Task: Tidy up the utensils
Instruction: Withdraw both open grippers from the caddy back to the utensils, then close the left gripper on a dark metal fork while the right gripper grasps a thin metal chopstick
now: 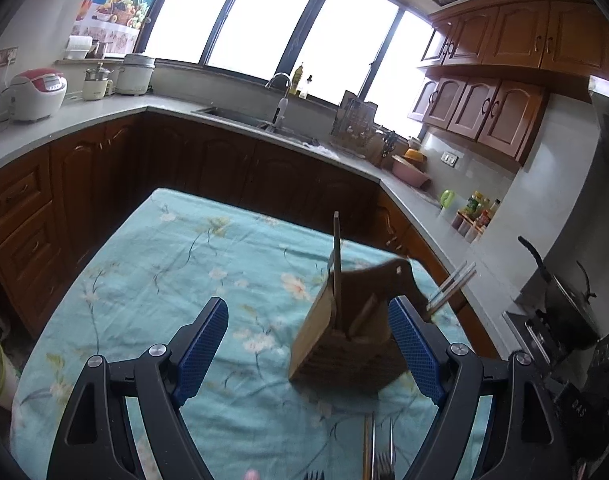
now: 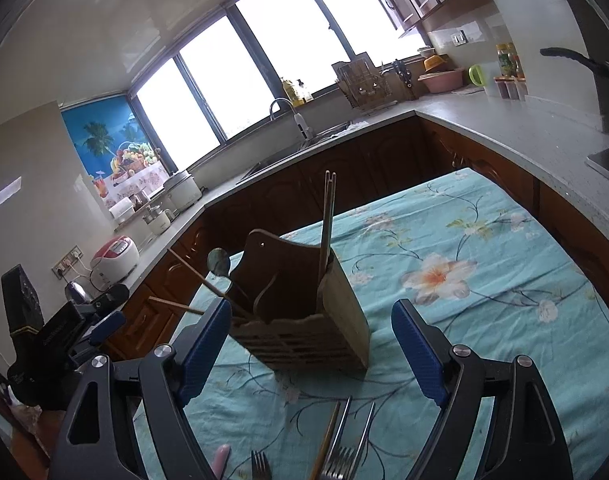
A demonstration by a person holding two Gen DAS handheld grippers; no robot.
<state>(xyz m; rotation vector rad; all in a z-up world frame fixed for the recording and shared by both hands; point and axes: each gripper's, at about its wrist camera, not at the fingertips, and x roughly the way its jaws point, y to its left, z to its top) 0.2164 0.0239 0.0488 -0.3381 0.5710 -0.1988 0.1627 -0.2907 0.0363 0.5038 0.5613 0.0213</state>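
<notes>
A table [image 2: 484,240] covered in a teal floral cloth fills the middle of a kitchen; dark wooden cabinets and a grey counter run close around its far and side edges. A wooden utensil holder [image 2: 304,320] stands upright on the cloth, with bare cloth open to its right and behind it; a pair of chopsticks [image 2: 327,216] rises from its right compartment, and a spoon [image 2: 218,262] and more sticks lean out to its left. The left gripper [image 1: 308,344] has its blue-padded fingers spread wide, nothing between them; the holder sits just ahead, near the right finger. The right gripper [image 2: 312,344] is likewise spread wide and empty, the holder just ahead between its fingertips. Forks [image 2: 344,452] and a chopstick [image 2: 326,440] lie flat on the cloth near the table's near edge, below the grippers.
</notes>
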